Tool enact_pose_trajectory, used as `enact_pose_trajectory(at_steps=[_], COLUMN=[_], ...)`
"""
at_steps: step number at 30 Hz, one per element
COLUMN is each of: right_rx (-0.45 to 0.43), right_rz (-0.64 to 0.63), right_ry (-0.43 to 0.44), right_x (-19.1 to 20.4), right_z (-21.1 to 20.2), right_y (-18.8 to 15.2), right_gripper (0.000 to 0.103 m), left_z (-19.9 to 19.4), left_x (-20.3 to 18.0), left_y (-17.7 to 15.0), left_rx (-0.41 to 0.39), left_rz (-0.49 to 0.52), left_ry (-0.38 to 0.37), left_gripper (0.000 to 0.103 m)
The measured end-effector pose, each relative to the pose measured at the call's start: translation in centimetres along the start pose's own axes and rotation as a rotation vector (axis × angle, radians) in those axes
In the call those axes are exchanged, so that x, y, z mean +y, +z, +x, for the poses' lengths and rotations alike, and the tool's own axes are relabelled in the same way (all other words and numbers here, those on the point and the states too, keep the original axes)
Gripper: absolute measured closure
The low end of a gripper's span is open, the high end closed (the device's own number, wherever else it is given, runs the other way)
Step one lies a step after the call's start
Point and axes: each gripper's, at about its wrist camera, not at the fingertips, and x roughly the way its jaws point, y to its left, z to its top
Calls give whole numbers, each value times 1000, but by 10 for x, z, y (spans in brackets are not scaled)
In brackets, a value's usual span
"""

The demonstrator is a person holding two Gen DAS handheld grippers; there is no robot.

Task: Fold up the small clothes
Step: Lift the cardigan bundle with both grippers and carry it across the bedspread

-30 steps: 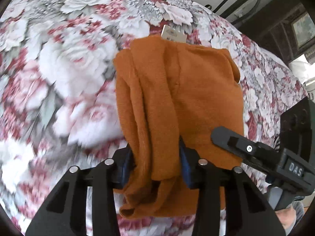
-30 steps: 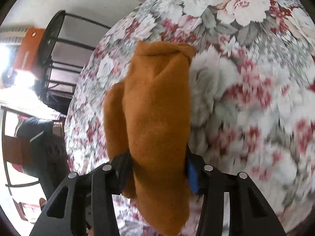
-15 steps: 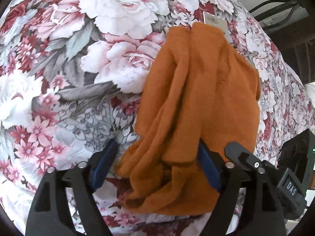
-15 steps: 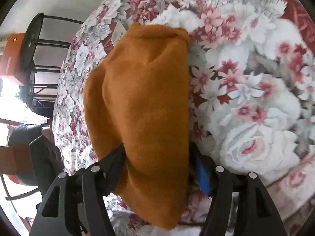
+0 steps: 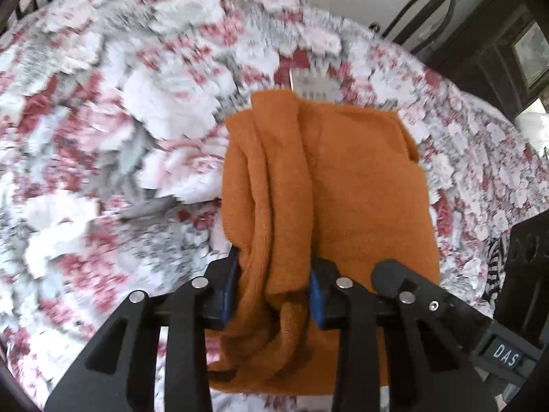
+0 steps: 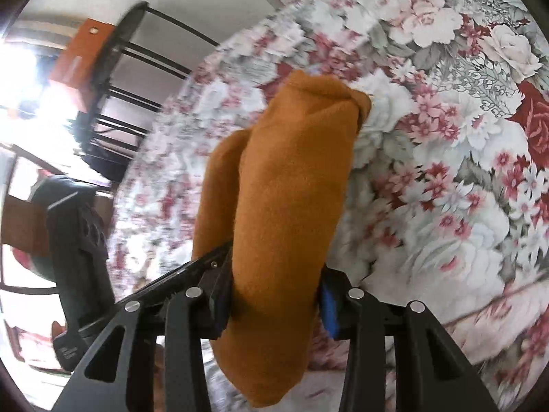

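A rust-orange knitted garment hangs bunched over the flowered bedspread, with a white paper tag at its far end. My left gripper is closing on the garment's near left folds, and its blue pads press the cloth. In the right wrist view the same orange garment hangs as a thick roll. My right gripper is closing on its near end, with cloth filling the gap between the pads. The right gripper's body shows at the lower right of the left wrist view.
The flowered bedspread fills most of both views. A black metal rack with an orange box stands beyond the bed's left side. Dark furniture and cables lie beyond the bed at upper right. A striped cloth peeks at the right.
Both grippers opened wider half a second ago with the garment resting lower, then closed again on it. The garment has lifted and both hands have shifted; the bedspread blurs.
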Motion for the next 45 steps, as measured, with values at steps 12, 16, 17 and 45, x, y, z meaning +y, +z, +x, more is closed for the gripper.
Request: enact_pose_trajectory(at_steps=[12,16,17,45], right_rx=[-75,-18,1,189], right_rz=[-203,-186,-183,-627], right_ry=[128,189,217,555], right_x=[79,108,121,415], right_z=[-32,-16,-11,109], right_y=[-33,-34,-35,-138], right_gripper=[61,61,61,61], left_z=[-116,-145,-156,-334], left_x=[25,37,45,304], left_y=[-35,-52,-58,-135], left_rx=[-210,-282,-304,-678], left_rz=[-87,-90,-109,-595], left_ry=[54,185,207,383], left_gripper=[71,71,71,71])
